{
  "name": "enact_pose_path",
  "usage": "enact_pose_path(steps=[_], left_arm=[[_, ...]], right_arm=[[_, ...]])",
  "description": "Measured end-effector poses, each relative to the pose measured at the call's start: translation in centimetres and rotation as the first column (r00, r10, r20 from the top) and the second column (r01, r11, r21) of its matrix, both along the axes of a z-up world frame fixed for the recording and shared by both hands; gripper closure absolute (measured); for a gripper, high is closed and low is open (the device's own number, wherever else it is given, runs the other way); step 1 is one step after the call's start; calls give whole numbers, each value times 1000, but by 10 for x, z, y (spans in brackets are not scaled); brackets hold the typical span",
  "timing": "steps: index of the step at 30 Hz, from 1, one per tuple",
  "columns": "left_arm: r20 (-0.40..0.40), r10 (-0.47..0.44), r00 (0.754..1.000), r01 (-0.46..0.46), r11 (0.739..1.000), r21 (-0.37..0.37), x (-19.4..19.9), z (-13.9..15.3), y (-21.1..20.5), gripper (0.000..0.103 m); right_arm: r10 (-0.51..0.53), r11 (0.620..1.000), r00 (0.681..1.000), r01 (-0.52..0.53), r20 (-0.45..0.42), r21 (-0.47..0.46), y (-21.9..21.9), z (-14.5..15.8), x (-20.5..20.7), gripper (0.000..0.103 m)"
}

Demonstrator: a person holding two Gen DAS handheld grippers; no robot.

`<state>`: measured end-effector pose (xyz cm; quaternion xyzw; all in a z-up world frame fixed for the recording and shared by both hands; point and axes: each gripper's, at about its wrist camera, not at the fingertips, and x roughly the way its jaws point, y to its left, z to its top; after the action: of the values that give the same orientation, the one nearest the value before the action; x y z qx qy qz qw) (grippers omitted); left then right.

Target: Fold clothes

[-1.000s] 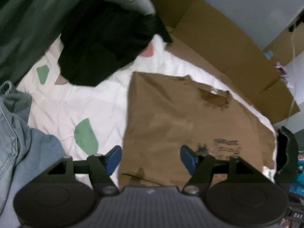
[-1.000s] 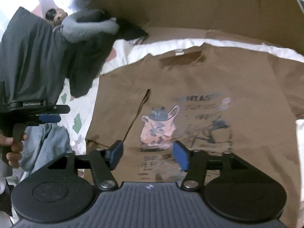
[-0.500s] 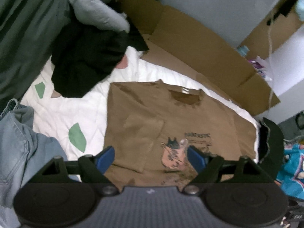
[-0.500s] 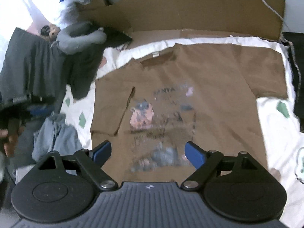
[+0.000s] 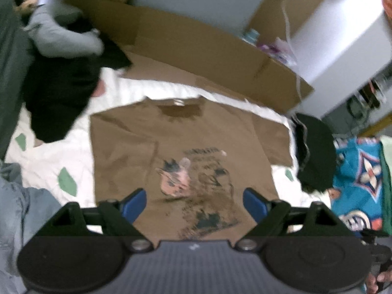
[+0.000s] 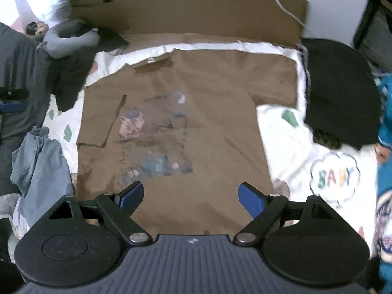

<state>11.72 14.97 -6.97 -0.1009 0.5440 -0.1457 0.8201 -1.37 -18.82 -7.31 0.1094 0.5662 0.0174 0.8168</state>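
Left gripper (image 5: 194, 202): hanging above the shirt's lower half, pointing steeply downward; jaws standing wide apart, having just been opening, nothing between the blue pads (image 5: 133, 204).
Right gripper (image 6: 191, 196): hovering over the shirt's hem end, also angled steeply down; jaws spread wide, having just been opening, gripping nothing.
Brown T-shirt (image 6: 208, 103): lying flat, print side up, on the white patterned sheet (image 6: 294, 147); not touching either gripper.
Shirt axis: long axis running from hem, nearest the grippers, to collar (image 6: 153, 63), which is pointing toward the cardboard (image 6: 196, 12) at the far edge.
Shirt sleeves: the left-hand sleeve is lying folded inward over the body, its edge showing as a dark crease (image 6: 115, 120); the right-hand sleeve (image 6: 272, 78) is spreading outward, flat.
Surroundings: blue denim garment (image 6: 41, 164) sitting just beside the shirt's left edge; black garment (image 5: 56, 98) lying near the collar-side left corner; black cap (image 5: 316, 152) resting beside the spread sleeve.
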Motion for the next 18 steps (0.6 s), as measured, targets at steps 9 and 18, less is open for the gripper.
enact_pose_path(steps=[9, 18], left_arm=[[-5, -151, 989, 151, 988, 17, -8, 16, -67, 15], [-38, -275, 961, 277, 958, 72, 7, 14, -140, 14]], right_arm=[[-9, 998, 1000, 10, 20, -65, -11, 9, -23, 14], [-70, 995, 997, 72, 30, -64, -39, 2, -29, 14]])
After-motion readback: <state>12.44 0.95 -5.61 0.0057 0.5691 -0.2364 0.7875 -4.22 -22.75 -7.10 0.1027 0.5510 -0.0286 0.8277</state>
